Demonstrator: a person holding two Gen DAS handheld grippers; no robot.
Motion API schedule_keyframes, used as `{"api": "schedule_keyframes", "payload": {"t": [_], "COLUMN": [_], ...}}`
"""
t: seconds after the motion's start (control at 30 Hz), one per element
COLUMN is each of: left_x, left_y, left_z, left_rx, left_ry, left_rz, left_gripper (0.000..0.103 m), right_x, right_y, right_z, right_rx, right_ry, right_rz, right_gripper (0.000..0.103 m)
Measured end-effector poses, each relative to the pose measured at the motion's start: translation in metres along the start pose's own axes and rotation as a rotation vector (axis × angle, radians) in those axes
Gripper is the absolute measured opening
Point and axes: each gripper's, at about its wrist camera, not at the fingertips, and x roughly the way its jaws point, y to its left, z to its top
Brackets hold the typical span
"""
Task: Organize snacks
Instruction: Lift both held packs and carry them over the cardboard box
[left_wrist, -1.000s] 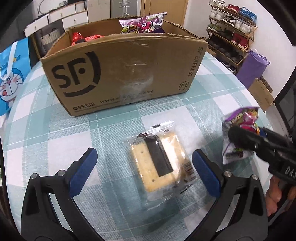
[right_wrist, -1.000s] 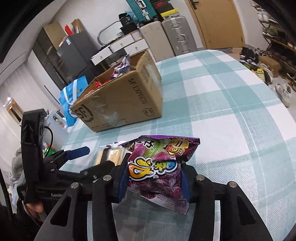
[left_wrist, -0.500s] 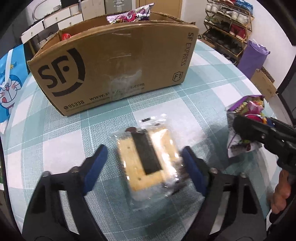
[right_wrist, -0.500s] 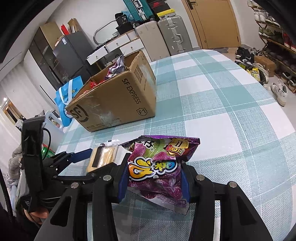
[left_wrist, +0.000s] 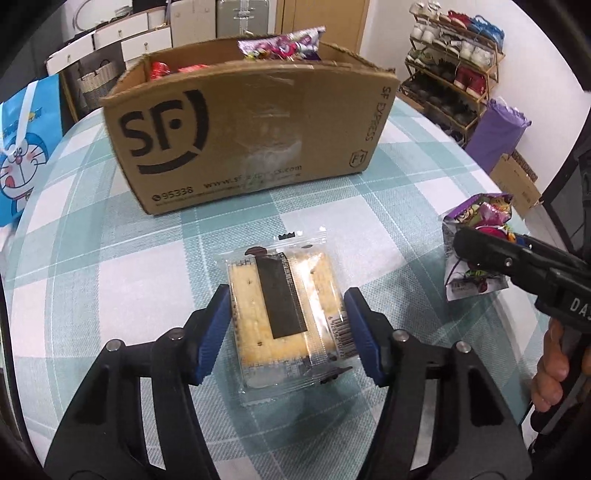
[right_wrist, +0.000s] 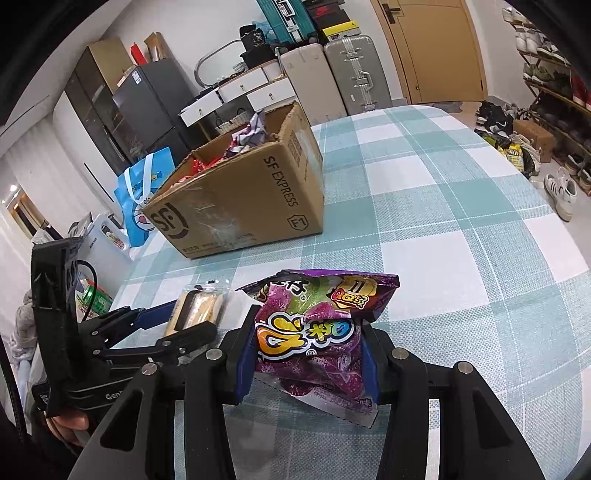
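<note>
Standing at the far left, off the table edge: a blue Doraemon gift bag (left_wrist: 26, 147). Next, on the teal-and-white checked tablecloth (left_wrist: 110, 280), an open SF Express cardboard box (left_wrist: 251, 136), long side facing the left wrist camera, with red and purple snack packets (left_wrist: 280, 44) showing above its rim.

Centre, nearer than the box: a cracker sandwich pack (left_wrist: 284, 314) in clear wrap, lying flat on the cloth, long axis running away from the left gripper toward the box, barcode end nearest the gripper. The left gripper (left_wrist: 286, 332) has its blue pads (left_wrist: 212, 332) narrowed onto the pack's two long sides, touching or all but touching the wrapper; whether it grips firmly is unclear.

Right: a purple candy bag (right_wrist: 317, 332), upright, top seam pointing away from the camera, print facing the lens. The right gripper (right_wrist: 308, 354) is clamped on the bag's sides, pads pressing the foil inward, bottom seam hanging just above the cloth.

Far right: a shoe rack (left_wrist: 454, 70) against the wall.
</note>
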Motion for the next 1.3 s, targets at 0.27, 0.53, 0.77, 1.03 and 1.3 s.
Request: {"api": "schedule_keyframes", "payload": {"t": [0.27,0.53,0.77,1.03,1.3], "left_x": [-0.029,-0.068,-0.094,-0.101,-0.099], "left_y": [0.013,0.034,0.048,0.057,0.064], "left_z": [0.004,0.019,0.04,0.075,0.099], "left_rx": [-0.038,-0.075,-0.069,-0.074,-0.079], "left_ry": [-0.076,-0.164,-0.233,-0.28,-0.309], "left_rz": [0.005,0.019,0.046,0.053,0.066], "left_gripper": [0.059,0.059,0.059,0.059,0.059], "right_x": [-0.009,-0.022,-0.027,-0.019,-0.017], "right_y": [0.017,0.035,0.049,0.055,0.067], "right_z": [0.008,0.034,0.064,0.093,0.116], "right_rx": [-0.049,-0.102,-0.142,-0.143,-0.179], "right_ry": [-0.024,-0.078,-0.125,-0.147,-0.159], "right_rz": [0.029,0.062,0.065,0.085,0.09], "right_gripper": [0.047,0.047,0.047,0.047,0.047]}}
